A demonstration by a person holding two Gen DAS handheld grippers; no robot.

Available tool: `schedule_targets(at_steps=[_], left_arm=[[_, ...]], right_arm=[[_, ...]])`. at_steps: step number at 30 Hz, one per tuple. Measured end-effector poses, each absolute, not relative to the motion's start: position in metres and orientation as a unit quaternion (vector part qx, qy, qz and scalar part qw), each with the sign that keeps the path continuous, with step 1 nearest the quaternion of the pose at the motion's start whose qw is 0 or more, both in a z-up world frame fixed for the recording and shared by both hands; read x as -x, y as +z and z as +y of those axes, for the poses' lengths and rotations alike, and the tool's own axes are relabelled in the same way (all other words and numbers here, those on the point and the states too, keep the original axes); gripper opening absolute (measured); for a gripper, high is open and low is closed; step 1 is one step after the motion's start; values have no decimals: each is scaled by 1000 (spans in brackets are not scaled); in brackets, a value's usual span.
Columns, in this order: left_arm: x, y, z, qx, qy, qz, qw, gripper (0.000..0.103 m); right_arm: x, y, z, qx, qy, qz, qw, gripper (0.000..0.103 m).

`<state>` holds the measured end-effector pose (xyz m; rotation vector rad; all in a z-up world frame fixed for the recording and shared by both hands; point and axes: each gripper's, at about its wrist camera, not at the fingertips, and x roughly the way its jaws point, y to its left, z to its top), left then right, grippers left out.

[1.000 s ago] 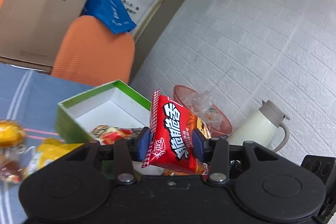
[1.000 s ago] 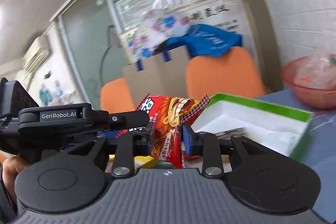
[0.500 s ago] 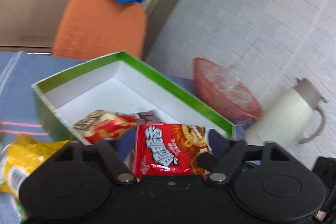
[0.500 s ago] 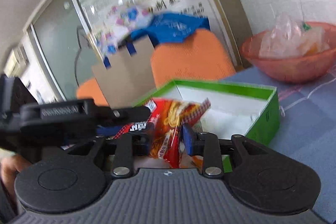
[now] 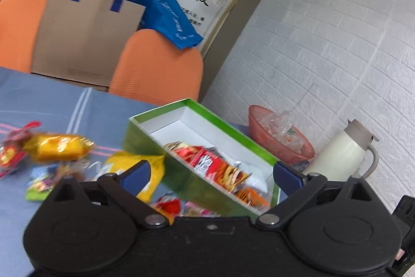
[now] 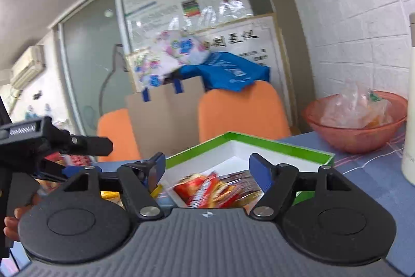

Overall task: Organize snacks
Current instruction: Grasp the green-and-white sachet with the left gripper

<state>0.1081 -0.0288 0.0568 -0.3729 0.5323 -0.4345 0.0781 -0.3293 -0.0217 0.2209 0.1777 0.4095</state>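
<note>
Over green box [image 5: 145, 137] I see both grippers empty: left gripper [image 5: 211, 173] wide apart, right gripper [image 6: 207, 168] jaws just spread, red snack packets [image 6: 205, 190] lying inside.

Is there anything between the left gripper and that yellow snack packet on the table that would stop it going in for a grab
Nothing visible blocks it. The yellow packet lies on the blue tablecloth just ahead of the left gripper, beside the green box. The gripper's left finger partly hides it from view, and the fingers stand wide apart with nothing gripped.
</note>
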Motion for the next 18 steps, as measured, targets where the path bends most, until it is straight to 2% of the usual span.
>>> schedule_targets(at_steps=[7, 12, 18], left_arm=[[-72, 17, 4, 209, -194, 289, 914, 103], [-62, -4, 18, 227, -204, 309, 901, 103], [-73, -18, 4, 204, -234, 330, 891, 103]], right_arm=[[-55, -46, -289, -85, 258, 154, 950, 103], [-54, -68, -249, -20, 294, 222, 930, 103], [-61, -75, -219, 38, 297, 245, 922, 101]])
